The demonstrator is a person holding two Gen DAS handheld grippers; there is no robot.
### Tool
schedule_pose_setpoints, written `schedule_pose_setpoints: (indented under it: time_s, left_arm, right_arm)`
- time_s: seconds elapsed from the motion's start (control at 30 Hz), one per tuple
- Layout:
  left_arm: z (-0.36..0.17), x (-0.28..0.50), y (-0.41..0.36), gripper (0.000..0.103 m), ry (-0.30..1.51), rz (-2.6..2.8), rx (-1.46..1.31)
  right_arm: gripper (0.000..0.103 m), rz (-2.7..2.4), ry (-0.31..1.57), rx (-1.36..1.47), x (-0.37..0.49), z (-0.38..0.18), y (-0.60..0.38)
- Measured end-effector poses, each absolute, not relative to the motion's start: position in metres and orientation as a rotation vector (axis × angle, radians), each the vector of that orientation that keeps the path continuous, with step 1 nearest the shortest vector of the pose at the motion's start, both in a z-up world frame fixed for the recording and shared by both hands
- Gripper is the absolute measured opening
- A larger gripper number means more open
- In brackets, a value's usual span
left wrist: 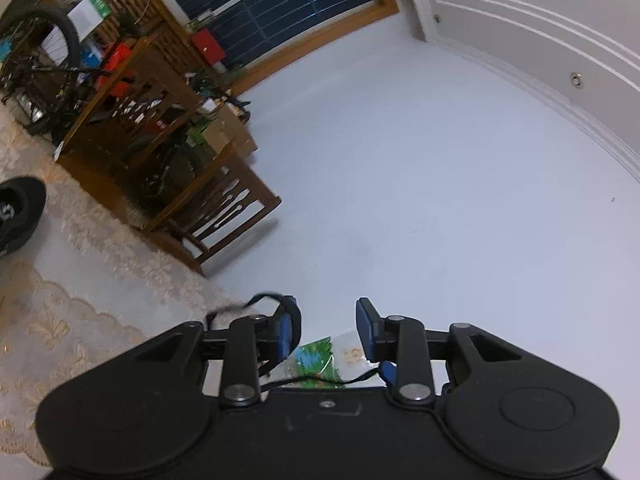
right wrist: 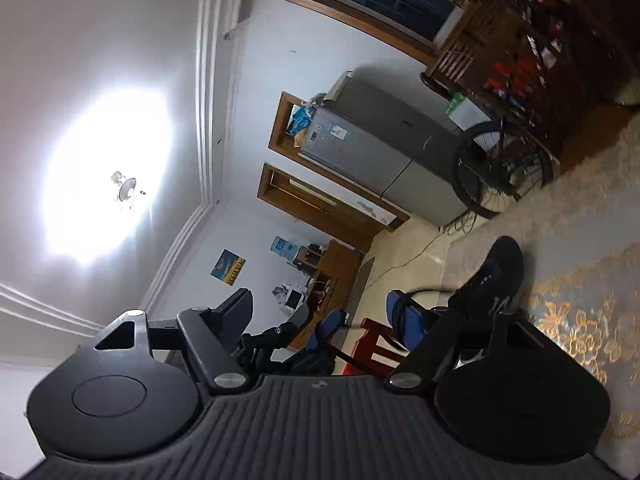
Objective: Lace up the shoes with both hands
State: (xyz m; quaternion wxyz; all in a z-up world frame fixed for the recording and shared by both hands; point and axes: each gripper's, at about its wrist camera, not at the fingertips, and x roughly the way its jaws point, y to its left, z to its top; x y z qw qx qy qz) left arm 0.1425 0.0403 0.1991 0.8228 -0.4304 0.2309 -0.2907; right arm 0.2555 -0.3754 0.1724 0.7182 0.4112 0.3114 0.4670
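Observation:
In the left wrist view a black shoe lies at the left edge on the lace tablecloth. My left gripper points over the table's edge, jaws apart with a clear gap. A black shoelace loops around the outside of its left finger, and no pad presses on it. In the right wrist view, which is strongly rolled, the black shoe lies on the cloth just beyond my right gripper. That gripper stands wide open. A lace arcs from the shoe over its blue right finger.
Wooden chairs stand at the table's far edge, a bicycle behind them. A green packet lies below the left gripper. The right view shows a grey fridge, a bicycle wheel, a red stool and a bright ceiling lamp.

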Motion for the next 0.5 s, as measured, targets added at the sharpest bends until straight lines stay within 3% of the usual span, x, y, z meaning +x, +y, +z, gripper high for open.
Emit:
schedule_pose_setpoints:
  time_s: [0.5]
  left_arm:
    - [0.245,0.144,0.037,0.032,0.396,-0.682,-0.825]
  right_arm:
    - [0.076,1.036,0.619,0.735,0.249,0.218,-0.372]
